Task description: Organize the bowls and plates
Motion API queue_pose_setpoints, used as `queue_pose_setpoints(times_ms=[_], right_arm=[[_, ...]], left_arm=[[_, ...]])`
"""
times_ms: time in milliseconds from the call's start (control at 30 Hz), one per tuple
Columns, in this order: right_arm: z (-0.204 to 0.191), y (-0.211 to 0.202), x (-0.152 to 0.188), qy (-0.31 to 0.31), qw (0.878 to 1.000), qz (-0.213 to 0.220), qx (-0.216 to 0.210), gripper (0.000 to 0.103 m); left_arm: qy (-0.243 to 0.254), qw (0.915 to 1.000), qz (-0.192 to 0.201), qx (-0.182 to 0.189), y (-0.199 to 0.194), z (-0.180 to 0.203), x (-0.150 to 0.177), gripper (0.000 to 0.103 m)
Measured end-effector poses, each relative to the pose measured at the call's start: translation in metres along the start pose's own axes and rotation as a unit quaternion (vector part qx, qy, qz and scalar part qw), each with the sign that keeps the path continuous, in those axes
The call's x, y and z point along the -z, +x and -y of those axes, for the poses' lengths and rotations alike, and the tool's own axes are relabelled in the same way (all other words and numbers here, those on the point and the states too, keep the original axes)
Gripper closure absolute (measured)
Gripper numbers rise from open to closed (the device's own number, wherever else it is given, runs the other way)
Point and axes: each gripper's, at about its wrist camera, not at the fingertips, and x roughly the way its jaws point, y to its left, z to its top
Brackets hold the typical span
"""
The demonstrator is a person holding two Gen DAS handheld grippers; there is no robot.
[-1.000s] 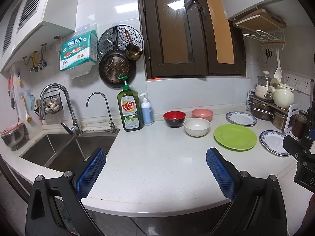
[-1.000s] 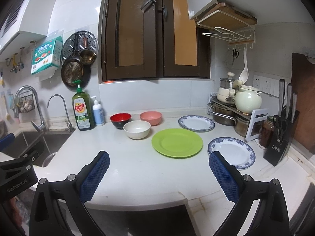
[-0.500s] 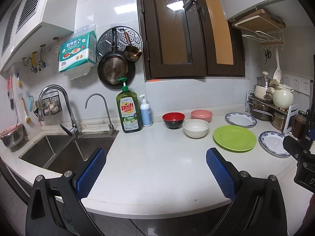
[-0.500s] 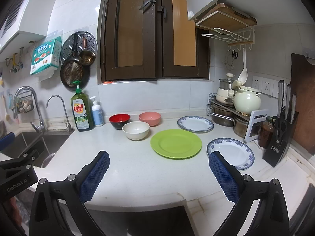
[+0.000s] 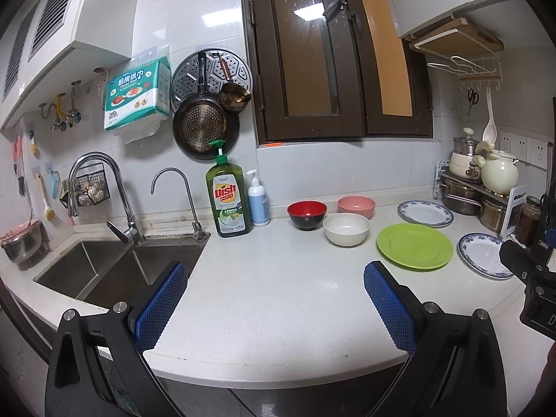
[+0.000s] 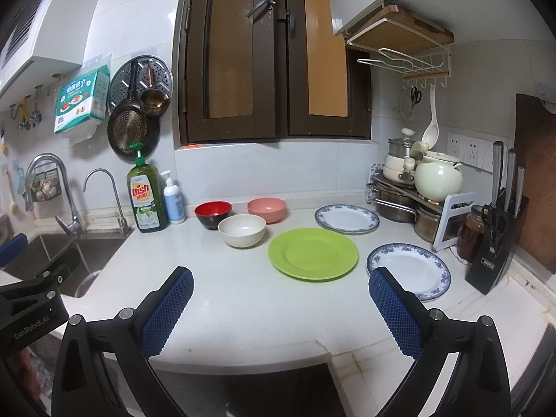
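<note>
Kitchen counter seen from both wrist cameras, read from left to right. At far left, a steel double sink (image 5: 104, 264) with two taps; beside it a green dish soap bottle (image 5: 227, 201) and a small white pump bottle (image 5: 258, 199) against the tiled wall. The left gripper (image 5: 274, 299) hangs over the near counter edge, its blue cross-hatched pads spread wide and holding nothing.

Centre: three round bowls in a tight cluster, a glossy red-and-black bowl (image 6: 213, 213), a matte cream bowl (image 6: 242, 230) nearest the viewer, and a pink bowl (image 6: 267, 209) behind; whether their rims touch is hard to judge through the fisheye. To their right lies a flat, smooth green plate (image 6: 313, 253), then two white plates with blue patterned rims: the rear plate (image 6: 346, 219) near the pot rack, and the near plate (image 6: 410, 269) close to the knife block (image 6: 495, 243).

The right gripper (image 6: 281, 305) is likewise spread apart and empty. All the crockery lies ahead of both grippers, well apart from them. The near plate sits just beyond the right finger, so the right hand appears better placed for the plates; the bowls lie roughly between the two, slightly favouring the left. Being circular, none has a long axis, so a rim grasp seems likely.
</note>
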Motion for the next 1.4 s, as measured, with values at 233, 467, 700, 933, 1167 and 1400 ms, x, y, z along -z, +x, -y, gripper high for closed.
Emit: queue_pose_setpoints(times_ms=[233,467,700,933,1167,1400], right_arm=[[-0.002,0.000,0.001,-0.001,1.000,-0.001,-0.001,0.001],[-0.005,-0.001,0.001,-0.002,1.000,-0.004,-0.003,0.001],[-0.008,0.002,0.001,-0.003,1.000,-0.007,0.001,0.001],[-0.012,0.014,0.001,0.012,1.000,-0.014,0.013,0.001],[-0.010,0.034,-0.003,0.022,0.999,-0.021,0.030,0.001],[0.006,0.074,-0.016,0.024,0.998,-0.023,0.053,0.001]], left_arm=[[-0.001,1.0000,0.000,0.001,0.000,-0.001,0.001,0.000],[-0.003,1.0000,-0.002,0.000,0.001,-0.005,0.003,0.000],[-0.001,1.0000,-0.006,0.004,0.009,-0.010,0.004,0.000],[0.007,0.9996,-0.008,0.025,0.028,-0.012,0.005,0.000],[0.019,0.9987,-0.006,0.047,0.056,-0.002,-0.006,0.000],[0.022,0.9976,0.000,0.066,0.102,0.023,-0.025,0.000]])
